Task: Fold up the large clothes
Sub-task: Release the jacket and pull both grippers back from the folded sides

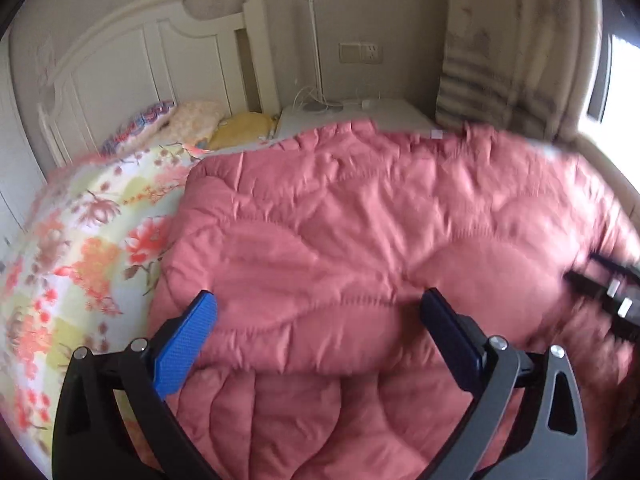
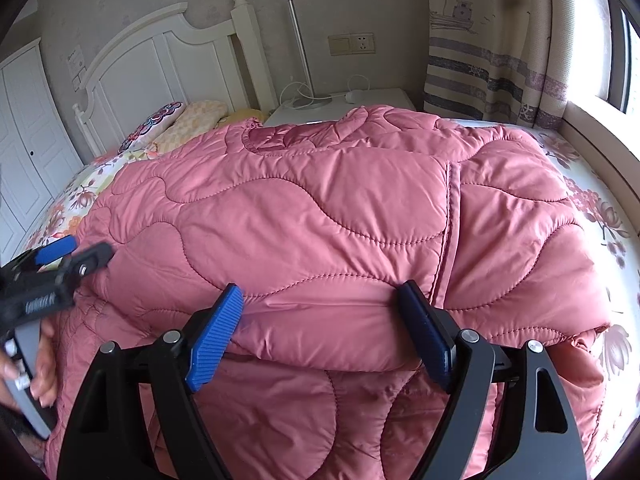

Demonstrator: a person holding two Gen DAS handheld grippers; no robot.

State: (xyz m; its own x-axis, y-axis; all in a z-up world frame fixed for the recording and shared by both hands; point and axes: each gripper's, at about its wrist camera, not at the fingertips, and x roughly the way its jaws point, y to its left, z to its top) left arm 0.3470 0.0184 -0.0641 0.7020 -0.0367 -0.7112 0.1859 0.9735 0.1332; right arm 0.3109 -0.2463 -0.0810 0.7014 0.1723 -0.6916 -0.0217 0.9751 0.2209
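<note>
Pink quilted coat fills the middle of both views, folded over on the floral bedspread. Right gripper is spread wide over the folded edge at lower centre, gripping nothing; left gripper is just as wide, also empty. Best bet: close both on that thick edge together, lift evenly, keep the seam straight. White headboard upper left, nightstand centre top, striped curtain upper right.

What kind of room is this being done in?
Most likely a bedroom at home: a white headboard with pillows below it, a bedside table beside the bed, and a pink quilted jacket on a floral bedspread.
</note>
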